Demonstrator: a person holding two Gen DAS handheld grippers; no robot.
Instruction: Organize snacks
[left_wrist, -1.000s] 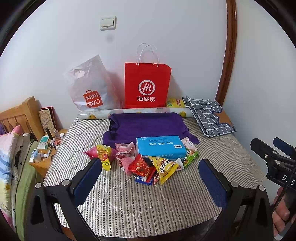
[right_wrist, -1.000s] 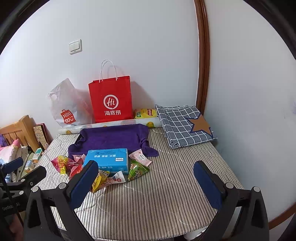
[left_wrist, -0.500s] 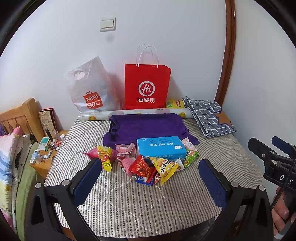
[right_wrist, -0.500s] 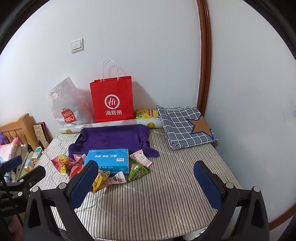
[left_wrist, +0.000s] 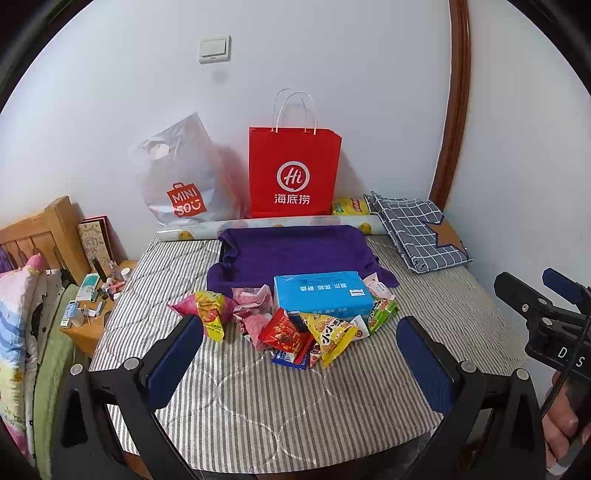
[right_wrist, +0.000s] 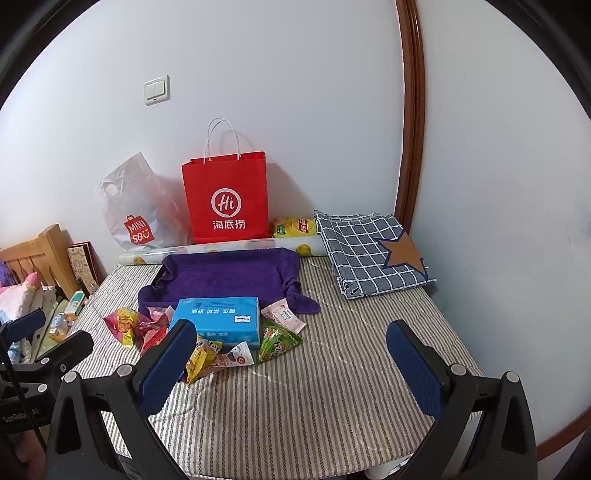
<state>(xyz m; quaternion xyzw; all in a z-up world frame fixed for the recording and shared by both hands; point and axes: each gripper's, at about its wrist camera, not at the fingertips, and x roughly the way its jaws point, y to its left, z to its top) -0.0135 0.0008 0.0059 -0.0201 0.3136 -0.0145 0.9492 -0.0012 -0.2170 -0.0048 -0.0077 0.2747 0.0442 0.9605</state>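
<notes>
Hovering: left gripper (left_wrist: 299, 360) and right gripper (right_wrist: 291, 360) gaped wide, empty. Snack packets (left_wrist: 295, 328) lay heaped at 12 o'clock, against blue box (left_wrist: 321, 295). Best single out top loose packet, pinch edge.

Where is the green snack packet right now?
In the right wrist view, the green snack packet lies on the striped bed cover, just right of the blue box's front corner.

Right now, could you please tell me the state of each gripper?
Left gripper: open, holding nothing, above the bed.
Right gripper: open, holding nothing, above the bed.
</notes>
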